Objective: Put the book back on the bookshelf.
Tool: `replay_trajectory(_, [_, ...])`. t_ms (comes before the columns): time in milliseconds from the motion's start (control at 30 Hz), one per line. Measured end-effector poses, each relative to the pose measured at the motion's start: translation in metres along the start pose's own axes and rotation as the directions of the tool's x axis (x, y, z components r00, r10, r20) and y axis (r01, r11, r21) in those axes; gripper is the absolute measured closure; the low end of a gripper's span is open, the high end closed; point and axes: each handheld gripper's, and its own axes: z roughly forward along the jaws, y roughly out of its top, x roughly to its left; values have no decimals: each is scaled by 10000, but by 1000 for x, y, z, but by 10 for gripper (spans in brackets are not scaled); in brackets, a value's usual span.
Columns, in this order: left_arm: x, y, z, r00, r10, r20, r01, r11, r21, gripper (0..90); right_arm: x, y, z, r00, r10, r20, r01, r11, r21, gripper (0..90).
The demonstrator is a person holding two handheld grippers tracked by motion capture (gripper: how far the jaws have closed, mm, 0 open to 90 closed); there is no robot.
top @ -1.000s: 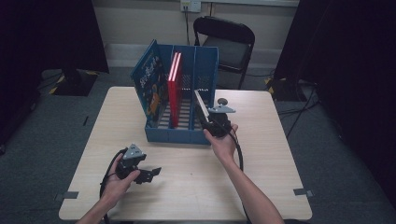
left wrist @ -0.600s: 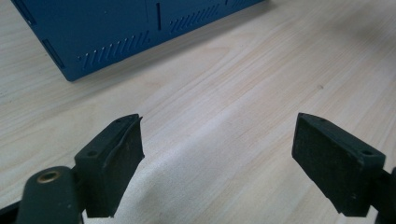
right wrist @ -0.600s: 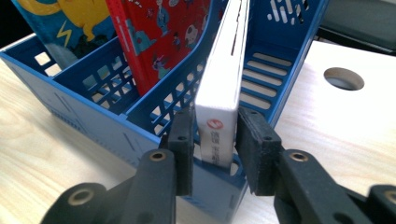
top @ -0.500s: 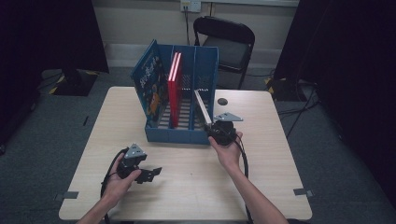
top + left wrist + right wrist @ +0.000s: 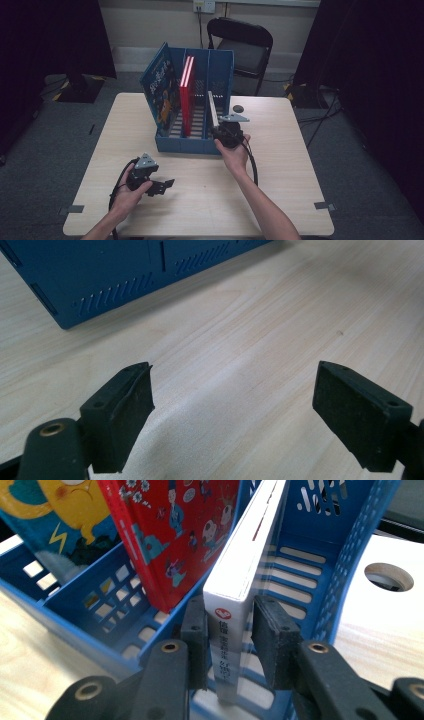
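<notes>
Here, in the high view, the right claw (image 5: 218, 131) grips the spine of a thin white hardcover book (image 5: 212, 110) standing in the rightmost slot of the blue slotted plastic file rack (image 5: 181, 143) at the counter's (image 5: 280, 165) far edge. The left claw (image 5: 167, 185) rests near the front left corner.

In the left gripper view, its jaws stand wide apart above bare wood.

In the right gripper view, the jaws, lately closing, flank the white book (image 5: 240, 575); a red illustrated book (image 5: 170, 535) leans beside it.

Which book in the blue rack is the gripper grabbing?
The white book, in the rack's right slot. The right gripper's fingers sit on both sides of its spine; the red book and blue book stand untouched.
</notes>
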Motion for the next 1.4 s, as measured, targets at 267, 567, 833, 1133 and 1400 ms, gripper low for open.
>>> replay_trajectory(267, [-2, 1, -2, 9999, 138, -29, -138, 9999, -67, 161, 5, 15, 19, 9994, 202, 292, -205, 9997, 96, 680])
replay_trajectory(567, [-2, 1, -3, 9999, 143, 14, -143, 9998, -134, 161, 9, 25, 34, 9987, 257, 431, -268, 9993, 266, 670])
replay_trajectory(833, [-3, 2, -2, 9998, 190, 28, -190, 9998, -95, 162, 7, 32, 42, 9984, 179, 529, -200, 9990, 390, 672])
replay_trajectory(1133, [-2, 2, -1, 9998, 213, 9, -212, 9997, -104, 162, 4, 32, 44, 9987, 112, 495, -130, 9993, 348, 671])
replay_trajectory(1400, [-2, 2, 0, 9998, 202, 23, -202, 9998, -84, 162, 4, 32, 46, 9983, 289, 501, -306, 9990, 330, 664])
